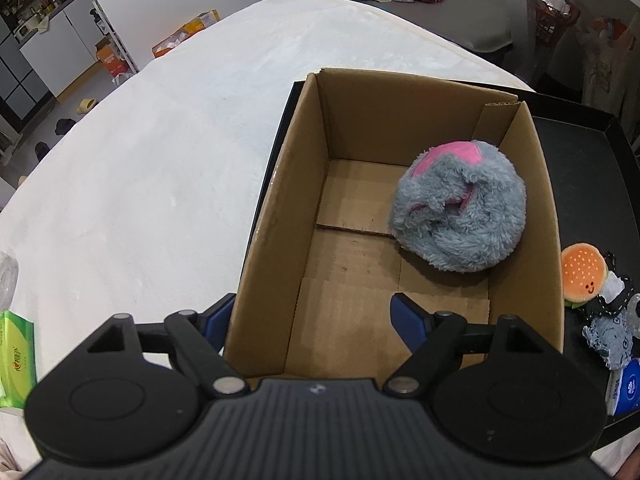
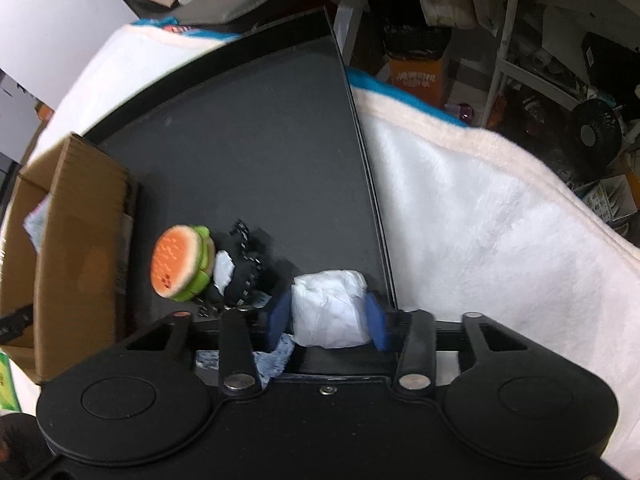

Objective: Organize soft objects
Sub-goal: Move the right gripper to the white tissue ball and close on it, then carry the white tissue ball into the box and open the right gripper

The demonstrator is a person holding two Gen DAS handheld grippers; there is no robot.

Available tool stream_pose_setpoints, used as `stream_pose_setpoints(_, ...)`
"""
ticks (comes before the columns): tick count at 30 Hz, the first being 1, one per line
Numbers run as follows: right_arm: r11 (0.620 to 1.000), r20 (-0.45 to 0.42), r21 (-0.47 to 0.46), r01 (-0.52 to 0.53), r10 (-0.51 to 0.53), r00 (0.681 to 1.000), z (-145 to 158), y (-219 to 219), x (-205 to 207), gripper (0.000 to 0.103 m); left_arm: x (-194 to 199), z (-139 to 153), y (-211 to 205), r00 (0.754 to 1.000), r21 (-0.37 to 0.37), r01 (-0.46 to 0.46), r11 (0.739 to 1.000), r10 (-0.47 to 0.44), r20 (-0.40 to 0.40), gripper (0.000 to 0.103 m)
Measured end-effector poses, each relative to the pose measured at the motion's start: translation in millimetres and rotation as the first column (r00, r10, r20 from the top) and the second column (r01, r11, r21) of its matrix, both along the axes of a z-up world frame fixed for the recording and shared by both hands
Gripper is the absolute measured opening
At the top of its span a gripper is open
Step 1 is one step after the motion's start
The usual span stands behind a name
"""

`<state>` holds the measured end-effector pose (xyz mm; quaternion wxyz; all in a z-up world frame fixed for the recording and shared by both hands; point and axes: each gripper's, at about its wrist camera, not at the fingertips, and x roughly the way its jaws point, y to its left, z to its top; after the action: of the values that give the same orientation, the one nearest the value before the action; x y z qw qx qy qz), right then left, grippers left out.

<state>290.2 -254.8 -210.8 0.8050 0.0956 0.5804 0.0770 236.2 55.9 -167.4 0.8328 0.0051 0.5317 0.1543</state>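
Left wrist view: left gripper hangs over the near end of the cardboard box, fingers spread wide, nothing between them; one finger sits outside the box's left wall, the other over the box floor. Only this view shows the box interior: a grey and pink plush lies at the far right side of the floor, against the right wall. The box stands on a black tray on a bench covered by a white cloth. Green tissue pack at the left edge. Right of the box, on the tray: burger plush, a black dotted item, a blue fabric piece. Right wrist view: right gripper points down at the tray, fingers narrowed with both pads against a white wrapped soft bundle near the tray's right rim. This bundle is not visible from the left camera. Burger plush sits just left of it, beside the box's outer wall. View is motion-blurred.
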Motion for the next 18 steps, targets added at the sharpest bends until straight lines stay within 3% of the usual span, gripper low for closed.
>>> stream_pose_setpoints(18, 0.997, 0.099, -0.068, -0.027, 0.034, 0.995, 28.5, 12.1, -14.2, 0.038, -8.0, 2.1, 11.9, 0.999, -0.054, -0.017, 0.998, 0.019, 0.039, 0.081)
